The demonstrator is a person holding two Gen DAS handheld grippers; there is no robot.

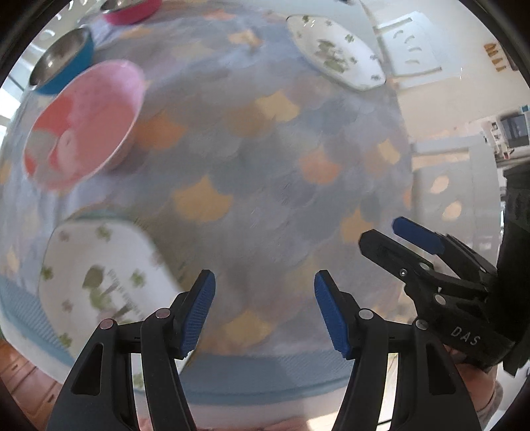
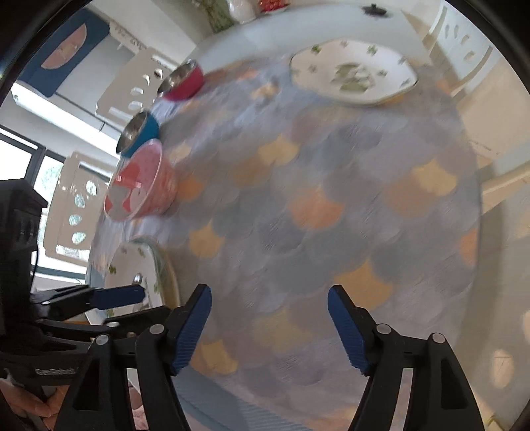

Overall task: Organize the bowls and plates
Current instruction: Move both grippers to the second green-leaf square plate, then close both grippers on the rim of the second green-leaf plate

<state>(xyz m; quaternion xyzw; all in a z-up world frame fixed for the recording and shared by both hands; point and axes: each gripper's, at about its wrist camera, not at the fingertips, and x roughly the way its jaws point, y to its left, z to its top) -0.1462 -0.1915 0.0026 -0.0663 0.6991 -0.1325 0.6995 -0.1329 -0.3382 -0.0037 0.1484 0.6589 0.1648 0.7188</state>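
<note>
Both views are blurred. My left gripper (image 1: pixel 265 310) stands open over the scale-patterned tablecloth (image 1: pixel 265 159) with nothing between its blue pads. A white plate with green leaf prints (image 1: pixel 106 285) lies just left of it. A pink bowl (image 1: pixel 86 122) sits beyond, then a blue steel-lined bowl (image 1: pixel 61 58) and a red one (image 1: pixel 132 10). A second white leaf plate (image 1: pixel 334 49) lies at the far right. My right gripper (image 2: pixel 270 326) is open and empty above bare cloth; the far plate (image 2: pixel 352 74) is ahead of it, the pink bowl (image 2: pixel 140 185) to its left.
The table's near edge has a light blue border (image 1: pixel 265 384). White chairs with cut-outs (image 2: pixel 132 86) stand around the table. The other gripper shows at the right edge (image 1: pixel 430 265) of the left view and at the left edge (image 2: pixel 99 301) of the right view.
</note>
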